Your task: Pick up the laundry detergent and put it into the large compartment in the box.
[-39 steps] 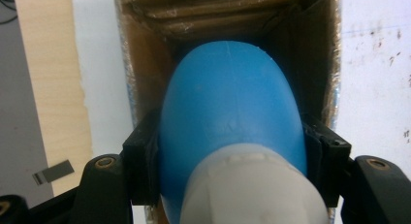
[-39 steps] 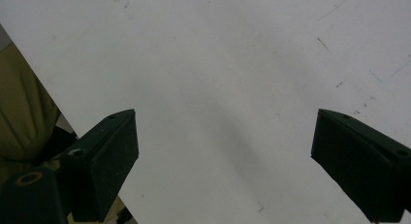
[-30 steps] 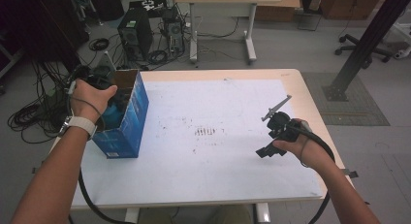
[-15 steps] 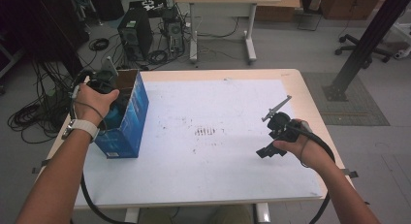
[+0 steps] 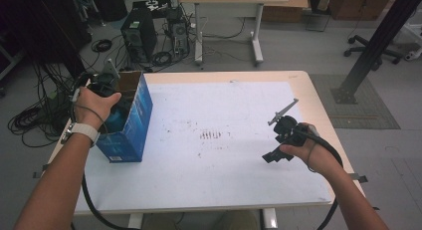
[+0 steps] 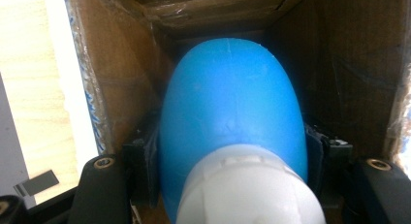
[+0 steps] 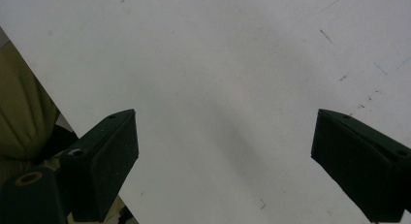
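L gripper is at the 9 o'clock edge of the table, reaching down into the open top of the blue carton. Its jaws are clamped on a blue plastic bottle w/ a white cap, pads pressing both flanks just above the cap shoulder. Bottle sits inside the carton, brown cardboard walls close on all sides.

Handling, my read: smooth rounded plastic, prob light, a bit slippery; thin walls may flex if squeezed hard. Best hold looks like where it's held now, low on the body near the neck, where the shape is stiffer. Tight fit vs the carton walls, so a straight pull along the box axis seems safest. Contents and fill level: can't tell.

R gripper sits at about 3 o'clock, over bare white tabletop, jaws wide apart w/ nothing between them.
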Demonstrator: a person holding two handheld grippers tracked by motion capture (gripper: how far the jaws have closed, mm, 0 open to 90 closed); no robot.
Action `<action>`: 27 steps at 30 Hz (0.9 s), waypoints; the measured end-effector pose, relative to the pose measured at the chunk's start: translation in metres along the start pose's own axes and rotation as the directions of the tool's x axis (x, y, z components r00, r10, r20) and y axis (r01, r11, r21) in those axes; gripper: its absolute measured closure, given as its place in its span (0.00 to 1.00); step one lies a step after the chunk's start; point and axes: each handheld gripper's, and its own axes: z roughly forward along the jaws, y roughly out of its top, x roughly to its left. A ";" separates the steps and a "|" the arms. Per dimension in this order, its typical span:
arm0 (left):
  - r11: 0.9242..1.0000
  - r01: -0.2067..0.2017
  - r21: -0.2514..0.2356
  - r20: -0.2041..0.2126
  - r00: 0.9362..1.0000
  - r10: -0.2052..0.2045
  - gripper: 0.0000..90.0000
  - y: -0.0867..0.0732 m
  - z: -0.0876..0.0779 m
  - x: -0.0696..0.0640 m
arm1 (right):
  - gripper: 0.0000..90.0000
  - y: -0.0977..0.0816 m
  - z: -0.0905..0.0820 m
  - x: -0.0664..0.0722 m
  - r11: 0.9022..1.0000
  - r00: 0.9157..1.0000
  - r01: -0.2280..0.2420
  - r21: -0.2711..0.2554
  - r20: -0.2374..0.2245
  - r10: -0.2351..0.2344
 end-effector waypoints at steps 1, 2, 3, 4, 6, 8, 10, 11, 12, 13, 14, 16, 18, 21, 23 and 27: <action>1.000 0.001 -0.001 0.001 1.000 -0.001 0.41 0.000 0.000 0.000 | 0.11 0.000 -0.001 0.000 1.000 1.000 -0.004 0.001 0.001 0.004; 1.000 0.002 -0.002 0.001 1.000 -0.002 0.41 0.000 0.000 0.000 | 0.11 0.000 -0.001 0.000 1.000 1.000 -0.003 0.000 0.001 0.003; 1.000 0.003 -0.001 0.002 1.000 -0.003 0.40 0.000 0.000 0.000 | 0.11 0.000 -0.001 0.000 1.000 1.000 -0.004 -0.001 0.002 0.004; 1.000 0.004 -0.004 0.002 1.000 -0.004 0.40 0.000 0.001 0.001 | 0.11 0.000 -0.001 0.000 1.000 1.000 -0.004 -0.001 0.002 0.004; 1.000 0.005 -0.006 0.006 1.000 -0.005 0.39 0.000 0.001 0.002 | 0.11 0.000 -0.001 0.000 1.000 1.000 0.001 -0.002 0.002 -0.001; 1.000 0.004 -0.004 0.011 1.000 -0.004 0.37 0.000 0.001 0.002 | 0.11 0.000 -0.001 0.000 1.000 1.000 0.001 -0.001 0.001 -0.001; 1.000 0.003 -0.003 0.014 1.000 -0.003 0.36 0.000 0.001 0.002 | 0.11 -0.001 -0.001 0.000 1.000 1.000 0.001 -0.001 0.001 -0.001; 1.000 0.002 -0.002 0.015 1.000 -0.002 0.35 0.000 0.002 0.002 | 0.11 -0.001 -0.001 0.000 1.000 1.000 -0.002 -0.001 0.001 0.002; 1.000 -0.001 0.002 0.015 1.000 0.001 0.34 0.000 0.002 0.001 | 0.11 -0.001 -0.001 0.000 1.000 1.000 -0.003 -0.001 0.002 0.003; 1.000 -0.002 0.003 0.016 1.000 0.002 0.33 0.000 0.002 0.001 | 0.11 -0.001 -0.001 0.000 1.000 1.000 -0.004 -0.002 0.002 0.004; 1.000 -0.003 0.003 0.018 1.000 0.003 0.33 0.000 0.002 0.001 | 0.11 -0.001 -0.001 0.000 1.000 1.000 -0.003 -0.002 0.002 0.003; 1.000 0.000 0.004 0.016 1.000 0.000 0.32 0.000 0.002 0.001 | 0.11 -0.001 -0.001 0.000 1.000 1.000 -0.004 -0.002 0.001 0.004; 1.000 -0.002 0.006 0.018 1.000 0.002 0.31 0.000 0.002 0.001 | 0.11 -0.002 -0.001 0.001 1.000 1.000 -0.003 -0.002 0.000 0.003; 1.000 -0.012 0.018 0.012 1.000 0.012 0.28 0.000 0.003 0.000 | 0.11 -0.002 -0.001 0.000 1.000 1.000 -0.002 -0.001 0.001 0.002; 1.000 -0.007 0.018 0.012 1.000 0.006 0.27 0.001 0.003 0.000 | 0.11 -0.002 -0.001 0.000 1.000 1.000 -0.005 -0.001 0.001 0.005; 1.000 -0.011 0.018 0.008 1.000 0.010 0.27 0.001 0.002 -0.001 | 0.11 -0.003 0.000 0.001 1.000 1.000 -0.002 0.000 0.000 0.002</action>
